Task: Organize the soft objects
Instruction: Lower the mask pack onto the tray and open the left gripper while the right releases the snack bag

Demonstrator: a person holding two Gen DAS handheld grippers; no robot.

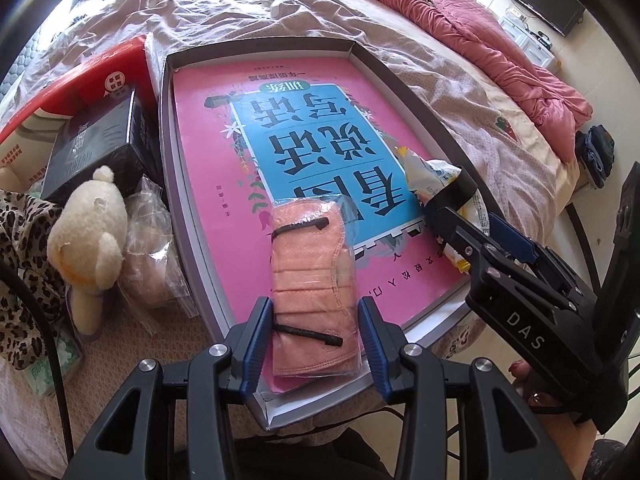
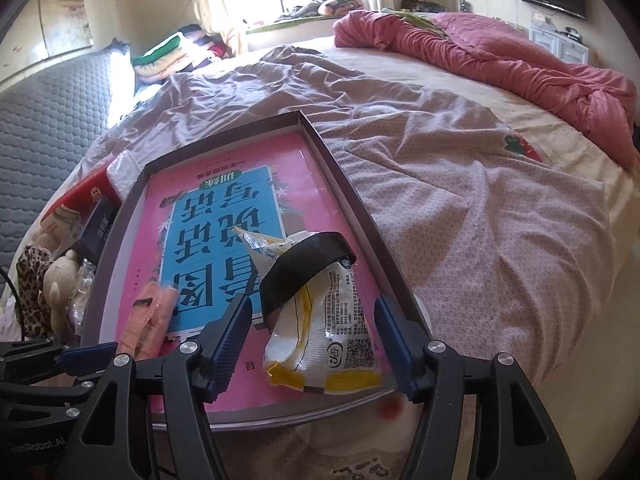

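Left tongs (image 1: 316,344) apart, pads either side of bagged pink face masks (image 1: 314,280), not clamped; pack lies at near edge of shallow box lid (image 1: 360,46) on bed (image 2: 460,184). Right tongs (image 2: 316,340) apart, straddling yellow-white snack packet (image 2: 320,344) with black band (image 2: 300,268) across it, near lid's right wall. Pink book (image 1: 216,160) fills lid floor; far half bare. Left of lid, crowded: cream teddy bear (image 1: 88,232), black box (image 1: 100,148), clear bag. Right of lid: open bedsheet, pink quilt (image 2: 500,60) far off.
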